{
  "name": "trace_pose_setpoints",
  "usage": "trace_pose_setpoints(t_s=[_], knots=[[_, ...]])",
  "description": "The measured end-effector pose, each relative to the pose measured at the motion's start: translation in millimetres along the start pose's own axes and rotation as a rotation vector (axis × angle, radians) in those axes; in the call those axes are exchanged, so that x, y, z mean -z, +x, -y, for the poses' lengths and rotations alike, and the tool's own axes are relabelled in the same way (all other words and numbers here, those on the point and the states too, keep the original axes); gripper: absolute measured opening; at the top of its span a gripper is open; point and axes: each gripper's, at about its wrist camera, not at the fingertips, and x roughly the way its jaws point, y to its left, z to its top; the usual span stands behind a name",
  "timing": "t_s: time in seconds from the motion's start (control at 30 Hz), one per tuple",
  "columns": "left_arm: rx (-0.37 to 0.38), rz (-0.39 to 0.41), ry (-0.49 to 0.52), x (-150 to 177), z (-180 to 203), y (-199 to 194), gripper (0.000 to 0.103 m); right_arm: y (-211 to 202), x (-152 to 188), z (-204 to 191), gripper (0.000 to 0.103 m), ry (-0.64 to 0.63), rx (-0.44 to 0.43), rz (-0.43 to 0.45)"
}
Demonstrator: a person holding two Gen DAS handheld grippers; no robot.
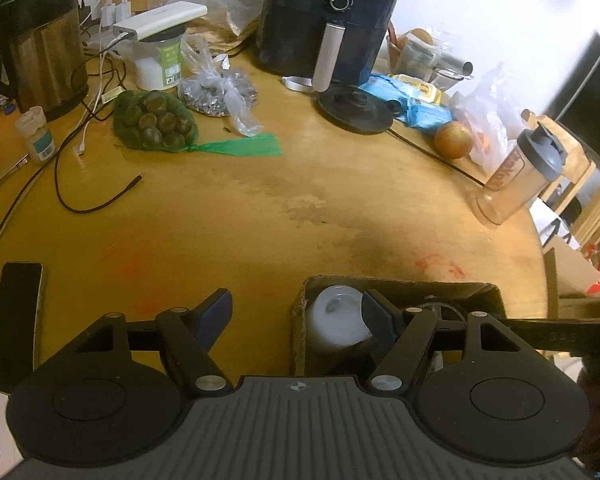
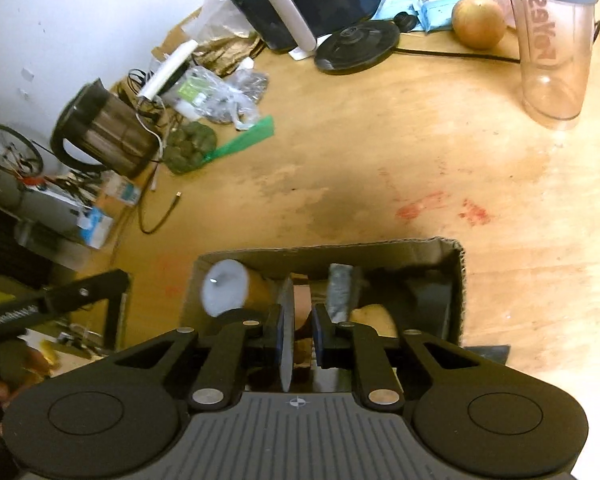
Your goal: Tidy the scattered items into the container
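Note:
A cardboard box (image 1: 460, 286) stands at the near edge of the round wooden table; it also shows in the right wrist view (image 2: 458, 280). Inside lies a bottle with a white lid (image 1: 338, 318) (image 2: 224, 288) and darker items. My left gripper (image 1: 296, 316) is open and empty, its right finger over the box's left end. My right gripper (image 2: 298, 334) is over the box, shut on a brown object with a thin grey disc-like lid (image 2: 286, 344). A net bag of dark round fruits (image 1: 154, 120), an onion (image 1: 453, 140) and a shaker bottle (image 1: 520, 176) stand farther back.
A kettle (image 1: 40, 44), its base (image 1: 354, 106), an air fryer (image 1: 328, 20), plastic bags, blue packets (image 1: 416, 112), cables (image 1: 88, 192) and a small jar (image 1: 36, 136) crowd the far half of the table. A dark phone (image 1: 16, 324) lies at the near left.

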Motion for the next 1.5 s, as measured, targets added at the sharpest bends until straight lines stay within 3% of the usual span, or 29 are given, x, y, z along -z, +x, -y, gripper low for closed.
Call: trace_pose_setpoints(t_s=[0.07, 0.13, 0.17, 0.23, 0.3, 0.43, 0.53, 0.73, 1.03, 1.2, 1.3, 1.5], knots=[[0.003, 0.000, 0.007, -0.7, 2.5, 0.0, 0.071, 4.3, -0.4, -3.0, 0.019, -0.026, 0.019, -0.008], [0.004, 0.003, 0.014, -1.9, 5.3, -0.8, 0.071, 5.6, -0.9, -9.5, 0.044, -0.073, 0.054, -0.008], [0.007, 0.005, 0.017, -2.4, 5.7, -1.3, 0.071, 3.3, -0.9, -13.4, 0.068, -0.102, 0.077, -0.005], [0.009, 0.011, 0.024, -3.3, 7.4, -2.7, 0.071, -2.3, -0.1, -21.9, 0.090, -0.164, 0.128, 0.028], [0.007, 0.016, 0.032, -3.8, 9.6, -3.9, 0.071, -8.3, -0.7, -29.1, 0.103, -0.214, 0.181, 0.052], [-0.003, 0.034, 0.049, -5.1, 15.0, -6.4, 0.071, -11.7, -6.0, -35.5, 0.103, -0.258, 0.284, 0.037], [-0.009, 0.059, 0.068, -6.3, 20.1, -10.5, 0.085, -14.6, -9.5, -36.2, 0.103, -0.257, 0.321, 0.036], [-0.031, 0.099, 0.104, -9.4, 30.6, -16.4, 0.102, -19.7, -13.7, -35.2, 0.103, -0.230, 0.408, 0.002], [-0.174, 0.141, 0.237, -14.3, 47.5, -20.6, 0.103, -27.3, -15.7, -38.6, 0.103, -0.219, 0.452, -0.009], [-0.233, 0.051, 0.251, -16.8, 50.2, -12.6, 0.103, -23.3, -14.4, -38.1, 0.103, -0.212, 0.475, -0.068], [-0.244, -0.074, 0.229, -16.7, 48.1, -0.1, 0.103, -18.6, -11.4, -37.3, 0.103, -0.215, 0.484, -0.114], [-0.191, -0.251, 0.198, -5.7, 40.6, 20.0, 0.103, -8.8, -5.7, -34.8, 0.103, -0.213, 0.489, -0.185]])
